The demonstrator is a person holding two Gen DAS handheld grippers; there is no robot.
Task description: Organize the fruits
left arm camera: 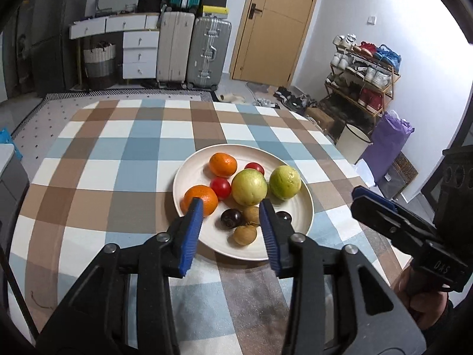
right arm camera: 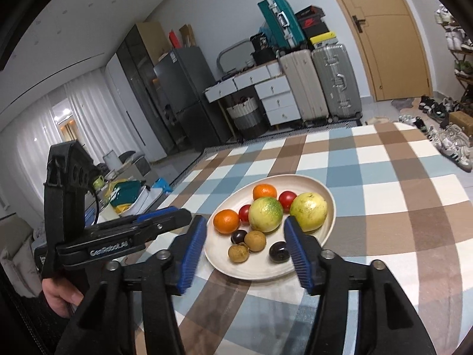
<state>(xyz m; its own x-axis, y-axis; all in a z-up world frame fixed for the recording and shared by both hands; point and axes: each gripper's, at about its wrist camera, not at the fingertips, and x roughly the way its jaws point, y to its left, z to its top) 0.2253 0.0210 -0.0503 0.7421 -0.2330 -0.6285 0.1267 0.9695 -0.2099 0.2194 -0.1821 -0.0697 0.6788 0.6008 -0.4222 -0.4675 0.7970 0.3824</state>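
Ahead of the left gripper (left arm camera: 232, 226) and right gripper (right arm camera: 246, 238), both parted and empty: 1 plate (left arm camera: 301, 210) with 2 oranges (left arm camera: 223, 164), 2 guavas (left arm camera: 249, 187), 2 tomatoes (left arm camera: 220, 187), 2 longans (left arm camera: 244, 234), 2 dark fruits (left arm camera: 231, 218). Beneath, checked tablecloth (left arm camera: 118, 159); beyond, 3 suitcases (left arm camera: 208, 50), door (left arm camera: 275, 23).

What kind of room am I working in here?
Most likely a lived-in home, a combined dining and entry area: a checkered-cloth table with a fruit plate, stacked suitcases, a shoe rack by the door.
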